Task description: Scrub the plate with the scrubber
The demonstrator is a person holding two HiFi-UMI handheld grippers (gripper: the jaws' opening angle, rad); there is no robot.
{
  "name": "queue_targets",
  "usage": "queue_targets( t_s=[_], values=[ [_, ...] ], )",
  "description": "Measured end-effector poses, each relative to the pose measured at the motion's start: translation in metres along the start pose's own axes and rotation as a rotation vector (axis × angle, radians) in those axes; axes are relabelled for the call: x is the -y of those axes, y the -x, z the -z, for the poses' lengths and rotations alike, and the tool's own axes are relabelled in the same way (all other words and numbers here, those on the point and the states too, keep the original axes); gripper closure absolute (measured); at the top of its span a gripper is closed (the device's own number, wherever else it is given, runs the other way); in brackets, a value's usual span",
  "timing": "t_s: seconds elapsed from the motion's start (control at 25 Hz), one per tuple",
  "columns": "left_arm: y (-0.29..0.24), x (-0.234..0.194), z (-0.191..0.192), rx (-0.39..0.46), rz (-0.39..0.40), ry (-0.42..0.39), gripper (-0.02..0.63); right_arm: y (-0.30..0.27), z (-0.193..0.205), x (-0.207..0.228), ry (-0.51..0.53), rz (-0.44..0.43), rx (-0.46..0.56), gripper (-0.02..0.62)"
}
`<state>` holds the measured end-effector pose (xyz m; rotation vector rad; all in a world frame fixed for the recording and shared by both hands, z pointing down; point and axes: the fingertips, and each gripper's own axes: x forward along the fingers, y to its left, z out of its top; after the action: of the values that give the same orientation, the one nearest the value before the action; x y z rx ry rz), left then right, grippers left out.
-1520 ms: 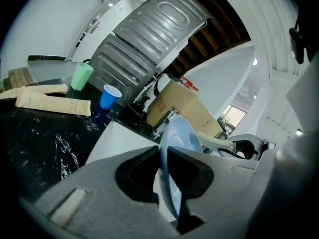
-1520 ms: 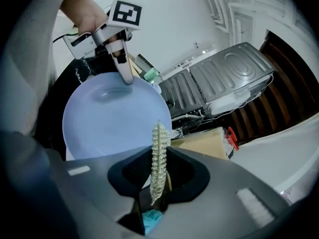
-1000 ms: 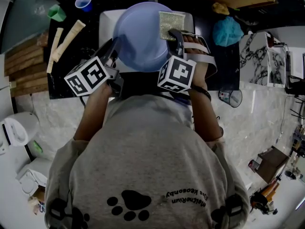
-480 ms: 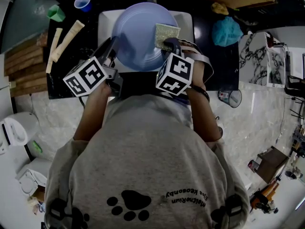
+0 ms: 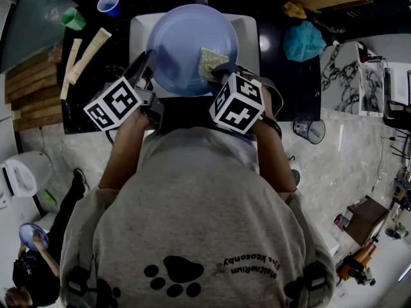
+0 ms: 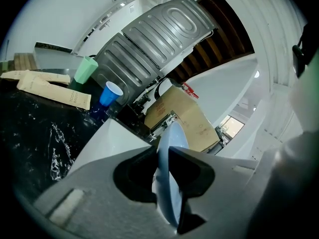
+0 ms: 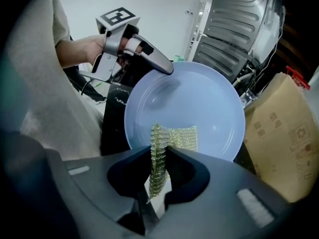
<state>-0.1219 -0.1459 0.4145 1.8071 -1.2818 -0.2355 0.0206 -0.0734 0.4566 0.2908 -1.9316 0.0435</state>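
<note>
Mid-scrub: left tool [image 6: 167, 156] pinches blue plate [image 5: 186, 37] rim, right tool [image 7: 162, 156] clamps scrubber [image 7: 175, 136]; next, prob. rub across w/ steady pressure.

We seem to be in a kitchen: a white sink [image 5: 249, 36] set in a black marbled desk [image 5: 289, 88], a blue cup [image 5: 108, 4] nearby

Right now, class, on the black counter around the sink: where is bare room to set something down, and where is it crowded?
Free: the black counter between the white rectangular sink and the teal mesh puff. Crowded: left of the sink, two beige paper packets, a green cup and a blue cup; the pale-blue round plate hangs over the sink.
</note>
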Motion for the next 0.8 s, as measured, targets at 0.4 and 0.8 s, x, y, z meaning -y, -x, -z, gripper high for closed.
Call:
queue_targets(
  t_s=[0.4, 0.8],
  values=[
    [-0.002, -0.006, 0.002, 0.001, -0.018, 0.009, 0.541, 0.011, -0.004, -0.035, -0.037, -0.188, 0.018, 0.520],
    [-0.006, -0.018, 0.015, -0.038, -0.053, 0.018, 0.543, 0.029, -0.010, -0.043, -0.013, -0.236, 0.023, 0.523]
  ],
)
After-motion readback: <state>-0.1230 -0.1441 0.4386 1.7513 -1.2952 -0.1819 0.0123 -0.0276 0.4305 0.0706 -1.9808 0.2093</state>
